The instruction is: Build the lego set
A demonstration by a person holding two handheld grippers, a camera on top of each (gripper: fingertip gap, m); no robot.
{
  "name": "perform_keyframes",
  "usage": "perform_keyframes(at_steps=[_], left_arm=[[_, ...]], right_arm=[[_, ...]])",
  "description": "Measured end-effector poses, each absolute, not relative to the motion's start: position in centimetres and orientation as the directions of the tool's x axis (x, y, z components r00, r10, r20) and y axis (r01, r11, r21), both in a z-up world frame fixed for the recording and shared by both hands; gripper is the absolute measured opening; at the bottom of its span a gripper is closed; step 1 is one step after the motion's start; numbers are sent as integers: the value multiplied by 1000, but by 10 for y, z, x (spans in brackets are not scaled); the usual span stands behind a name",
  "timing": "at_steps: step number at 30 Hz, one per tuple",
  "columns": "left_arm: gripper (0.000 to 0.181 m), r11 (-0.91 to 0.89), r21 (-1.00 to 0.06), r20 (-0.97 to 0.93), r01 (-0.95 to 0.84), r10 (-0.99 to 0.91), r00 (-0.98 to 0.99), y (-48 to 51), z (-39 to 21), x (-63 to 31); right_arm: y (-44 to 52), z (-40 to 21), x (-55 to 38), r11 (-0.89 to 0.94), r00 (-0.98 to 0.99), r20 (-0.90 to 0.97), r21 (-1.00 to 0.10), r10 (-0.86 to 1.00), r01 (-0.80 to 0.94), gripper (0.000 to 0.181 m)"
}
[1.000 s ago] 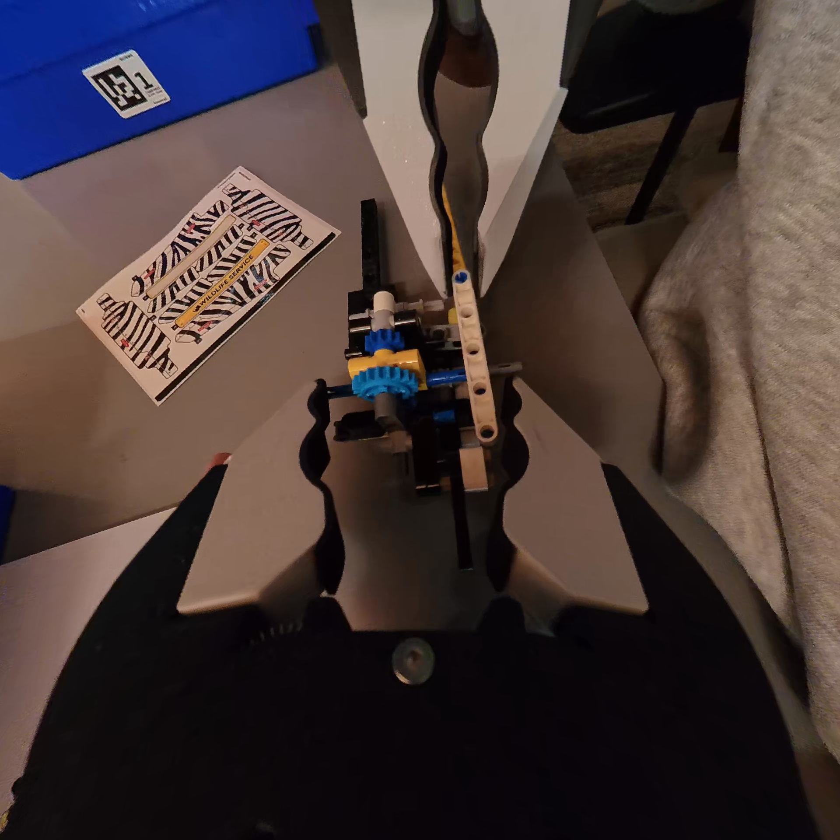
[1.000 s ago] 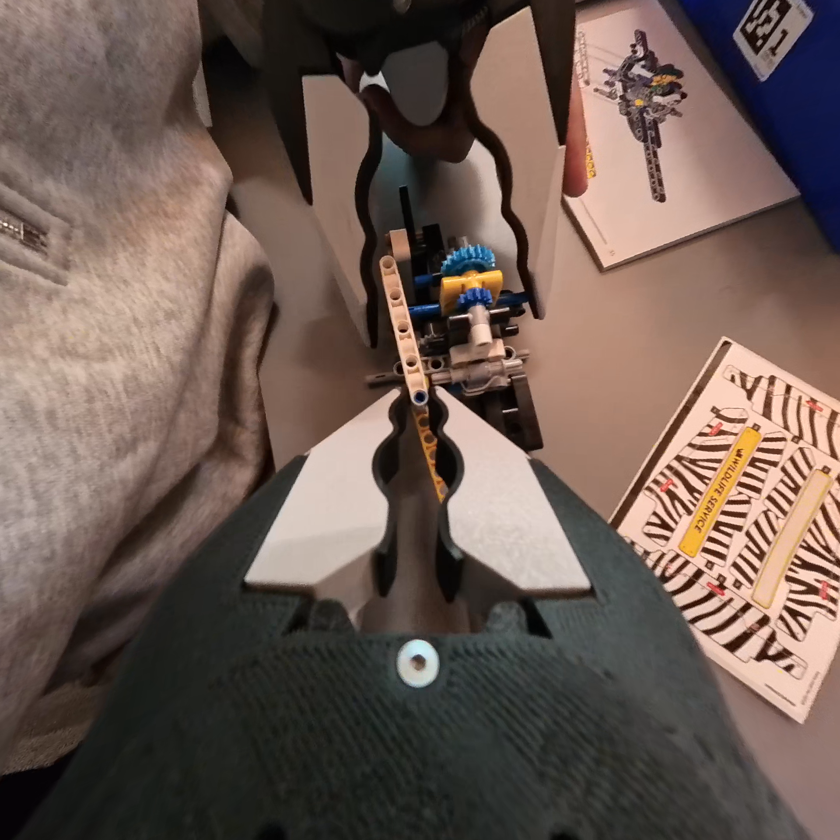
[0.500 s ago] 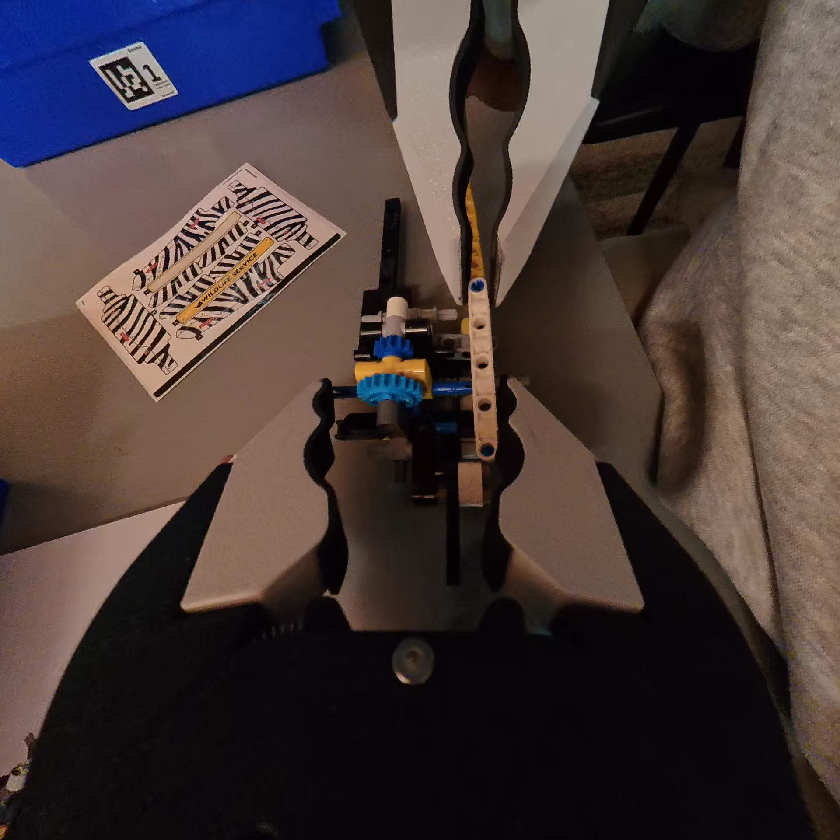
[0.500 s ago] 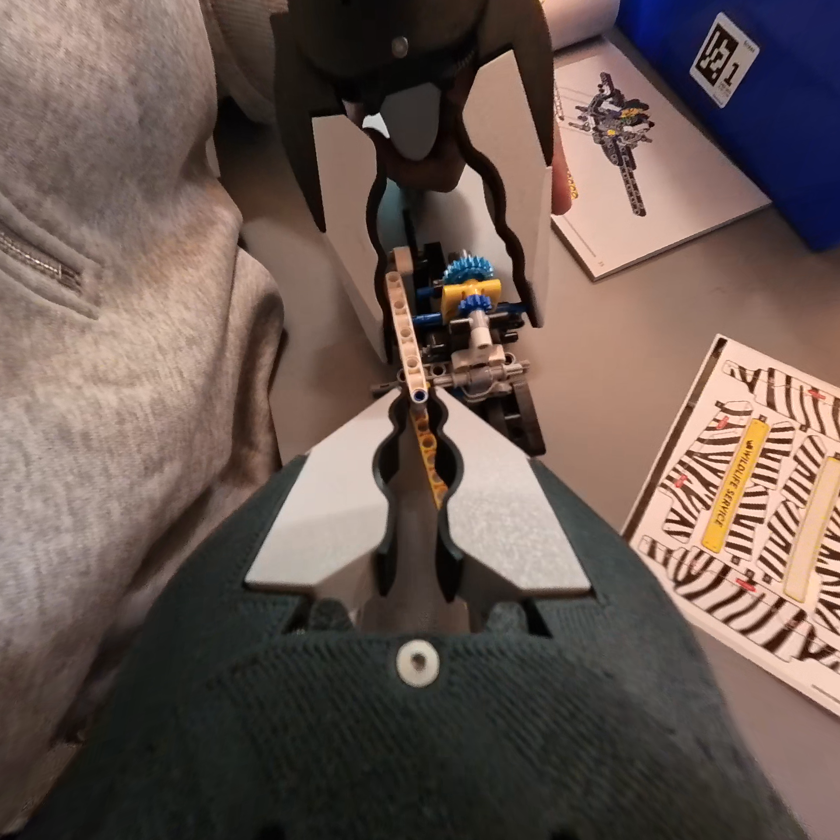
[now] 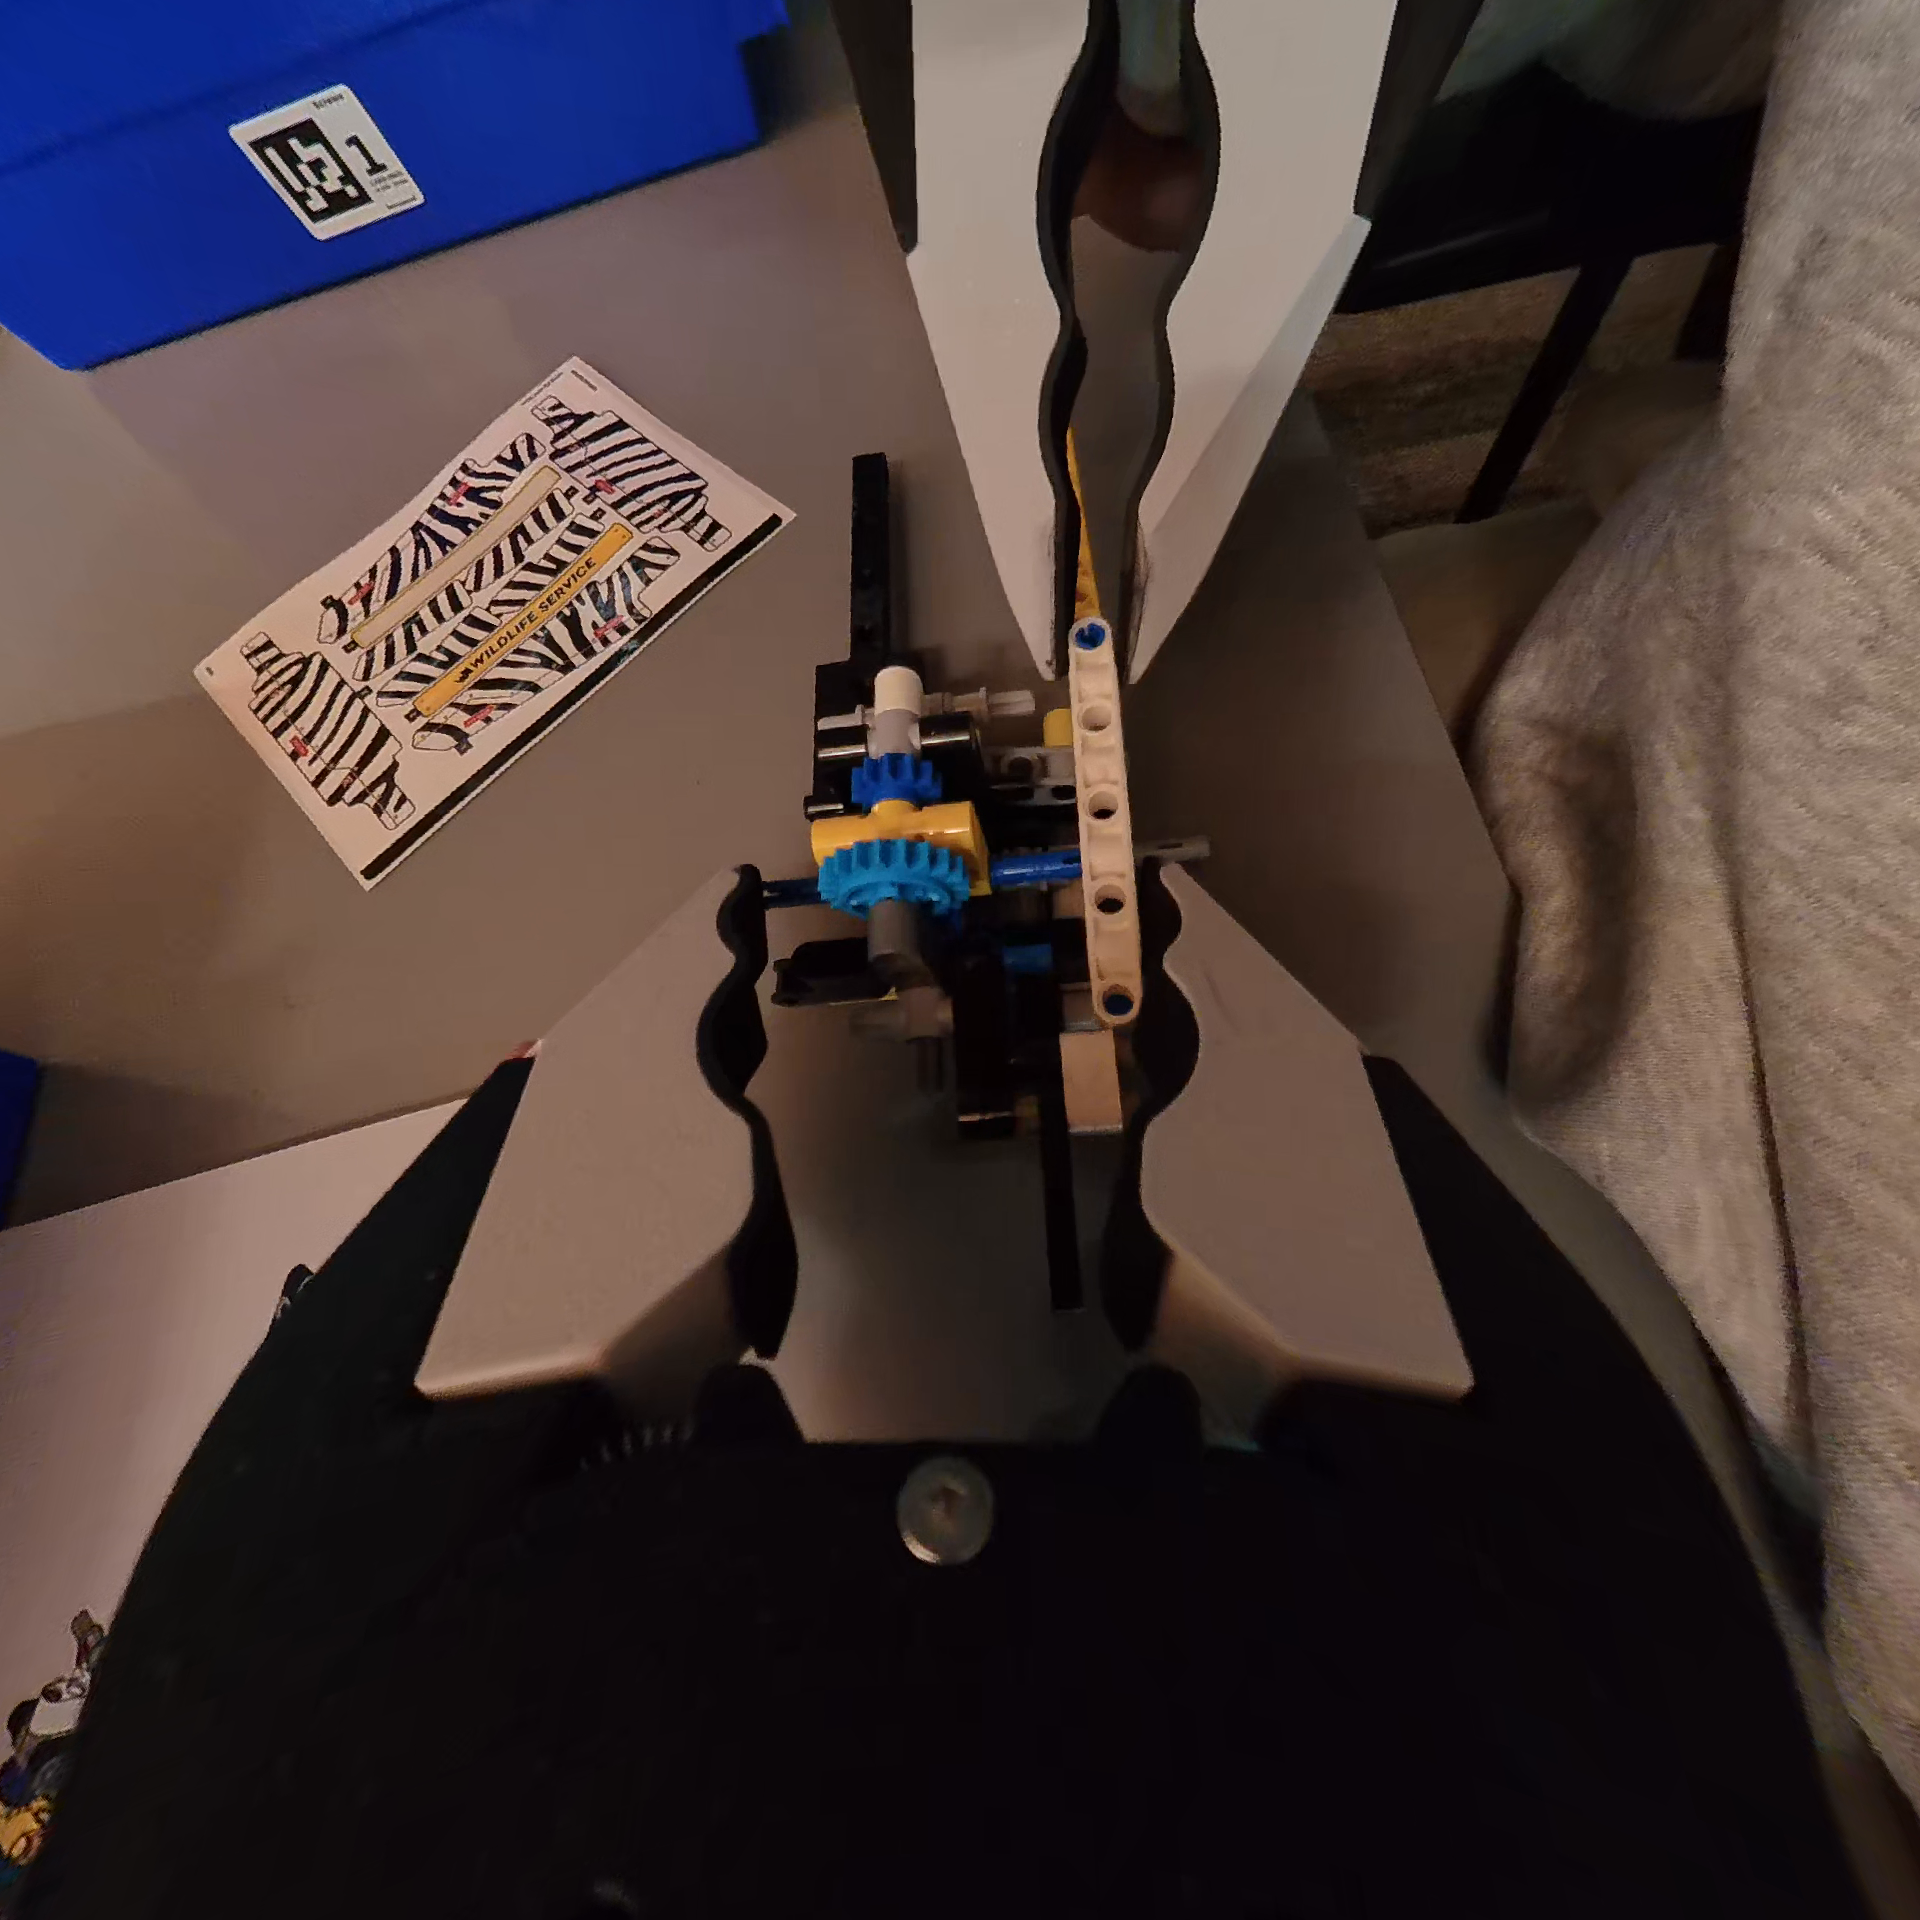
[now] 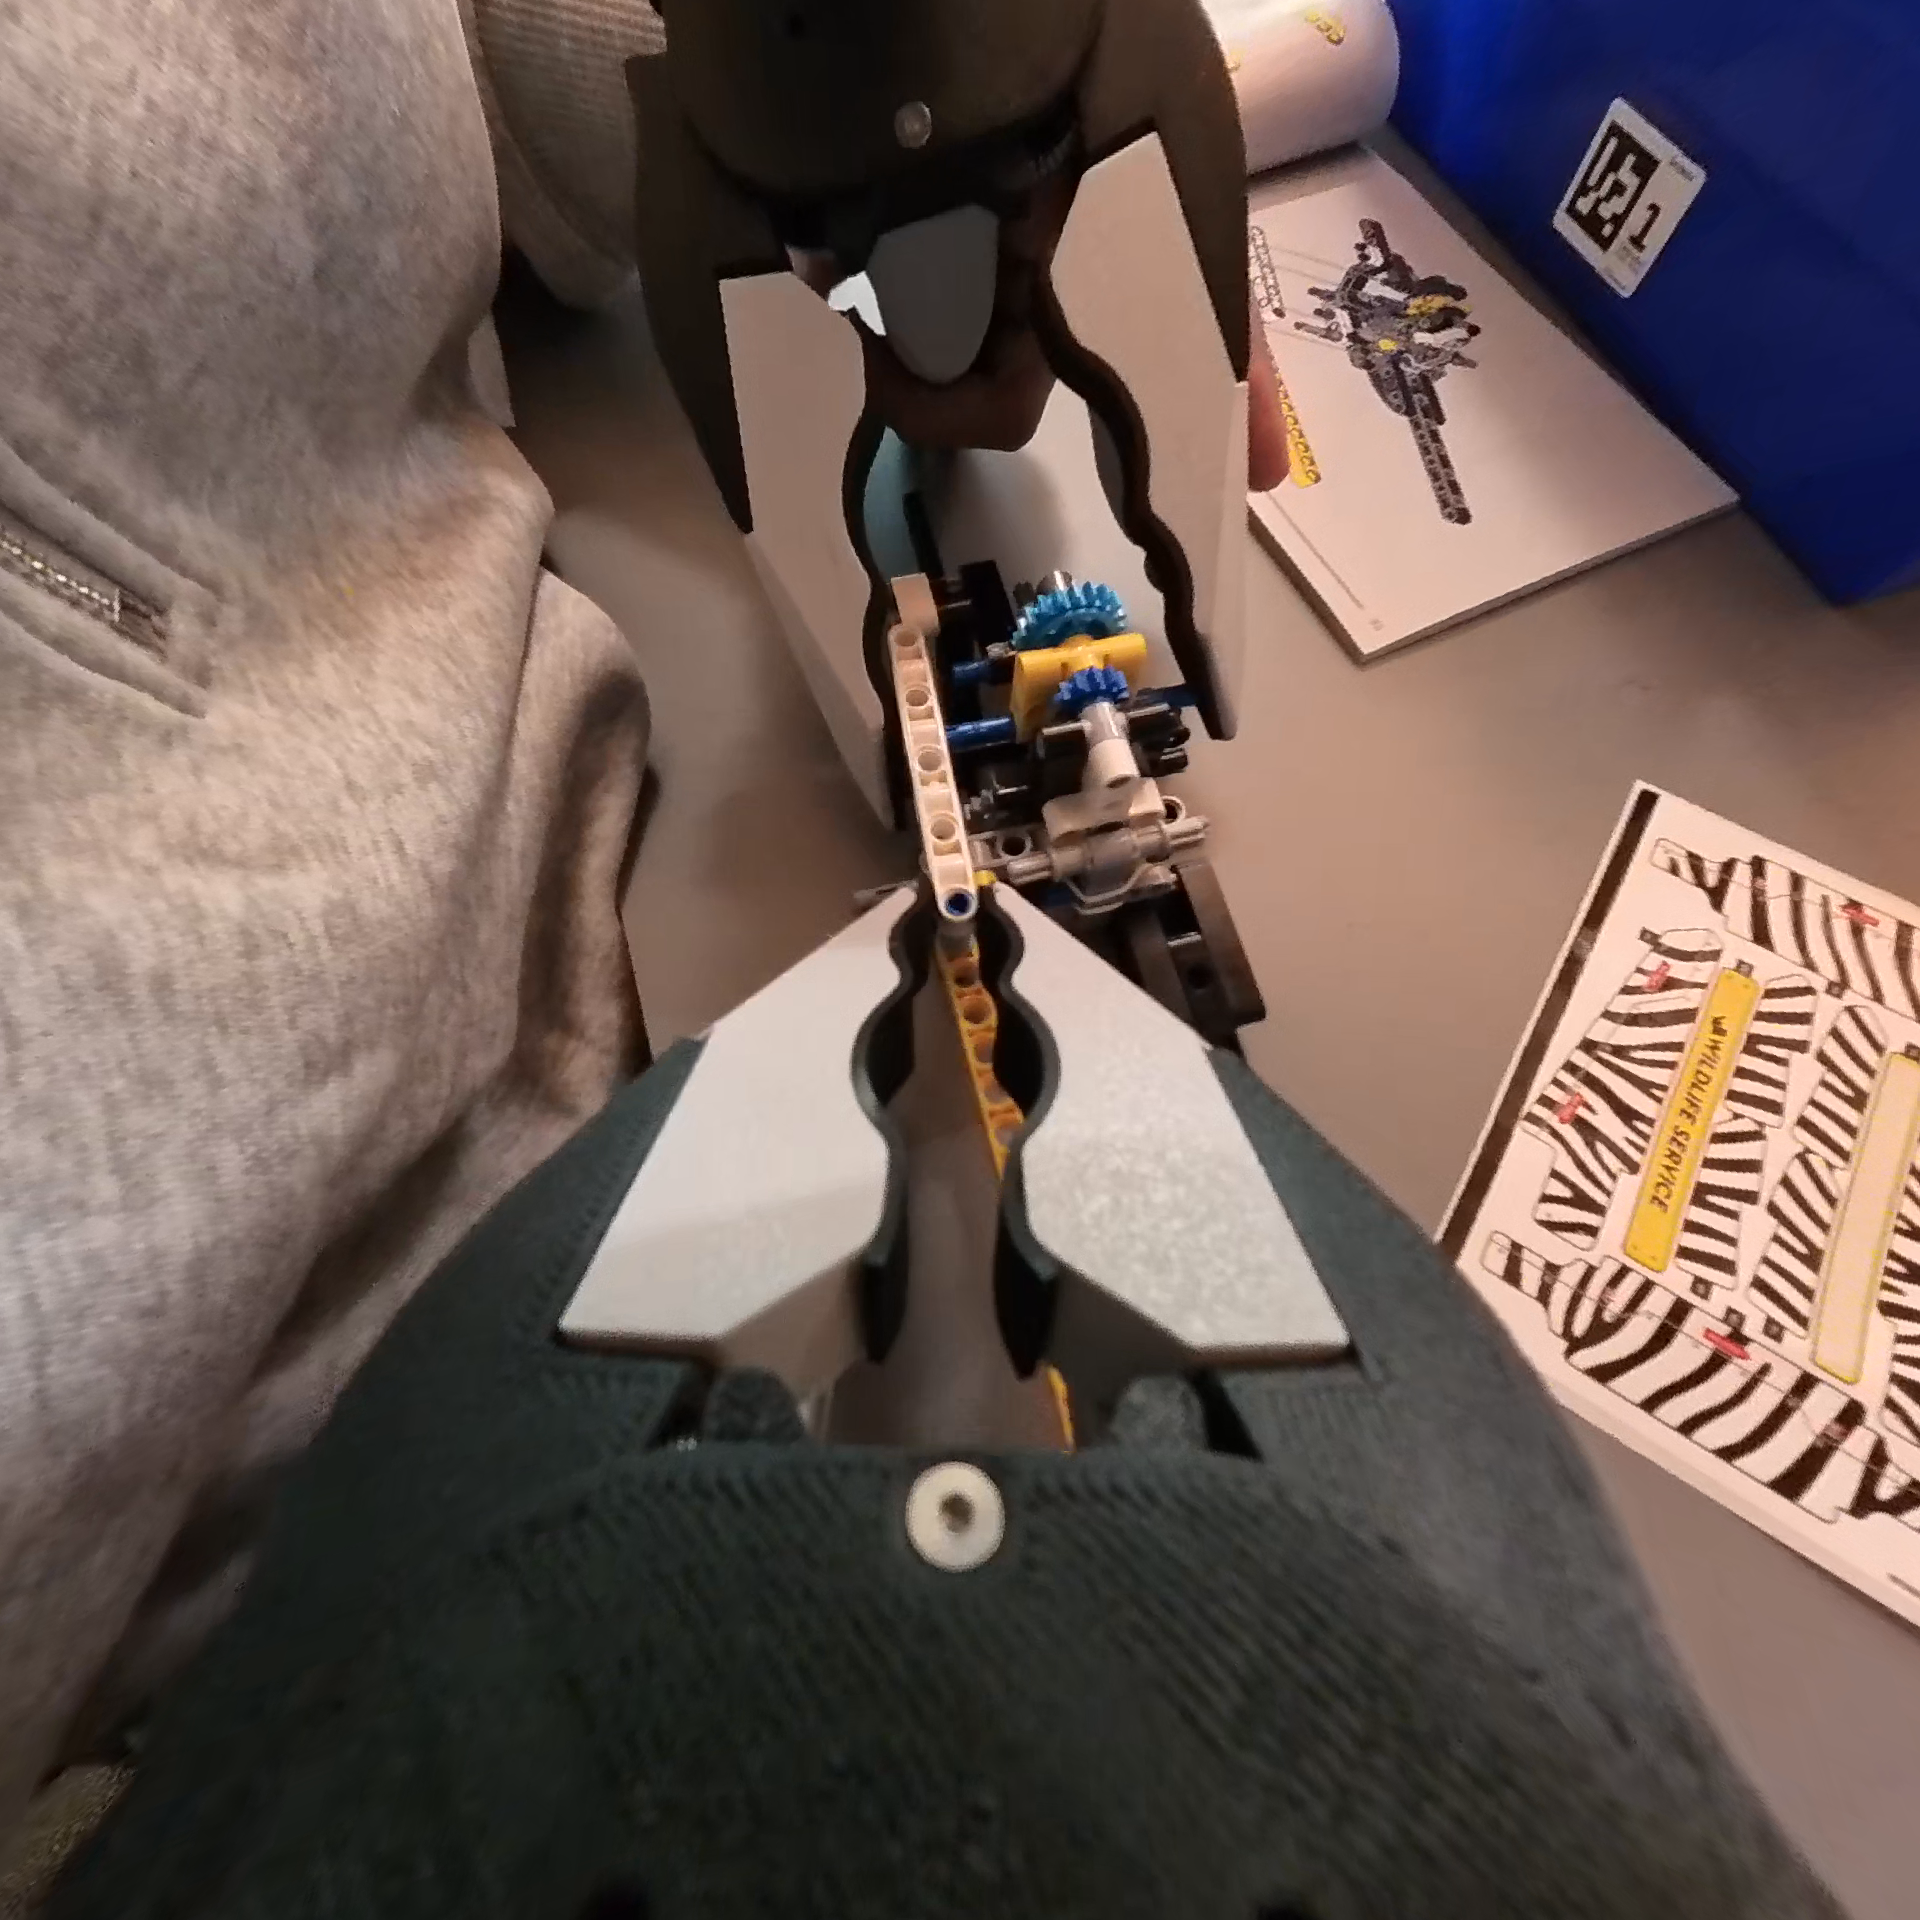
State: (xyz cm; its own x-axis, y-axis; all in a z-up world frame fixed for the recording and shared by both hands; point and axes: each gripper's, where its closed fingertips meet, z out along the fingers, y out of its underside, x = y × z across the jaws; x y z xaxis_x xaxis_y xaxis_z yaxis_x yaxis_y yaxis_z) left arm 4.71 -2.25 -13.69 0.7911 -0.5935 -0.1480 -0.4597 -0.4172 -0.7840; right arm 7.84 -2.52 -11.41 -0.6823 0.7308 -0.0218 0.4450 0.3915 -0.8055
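The lego assembly [image 5: 914,831] of black beams, a yellow block and a light blue gear [image 5: 883,878] sits between my left gripper's [image 5: 956,894] fingers, which are shut on its sides. A white beam [image 5: 1103,821] runs along its right side. My right gripper [image 6: 954,914] is shut on a yellow beam [image 6: 977,1039] that joins the white beam's [image 6: 930,769] end at a blue pin. In the left wrist view the right gripper [image 5: 1091,655] comes in from the top. In the right wrist view the left gripper [image 6: 1049,748] comes in from the top around the assembly [image 6: 1091,790].
A zebra-striped sticker sheet [image 5: 488,623] lies left of the assembly on the grey table [image 5: 208,987]; it also shows in the right wrist view [image 6: 1714,1195]. A blue bin [image 5: 312,135] stands behind. An instruction booklet [image 6: 1455,416] lies near the bin [image 6: 1714,260]. A person's grey sleeve [image 5: 1714,831] is close.
Both grippers keep their hold. The white beam has swung a little straighter along the assembly's side, and both views have shifted slightly toward the blue bin.
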Motion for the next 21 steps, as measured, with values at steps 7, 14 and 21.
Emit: perform_keyframes(at_steps=[7, 14, 21], left_arm=[[74, -423, -790, -122, -444, -601, 790, -24, -136, 47], [74, -431, -795, -95, -426, -605, 790, -26, -135, 46], [73, -435, -794, -95, -424, -600, 794, -25, -135, 45]], right_arm=[[-25, -113, 76, 387, -691, -26, -812, 723, 436, 6], [-24, -112, 76, 383, -688, -29, -813, 726, 438, 7], [-25, -112, 76, 384, -686, -27, -812, 727, 439, 7]])
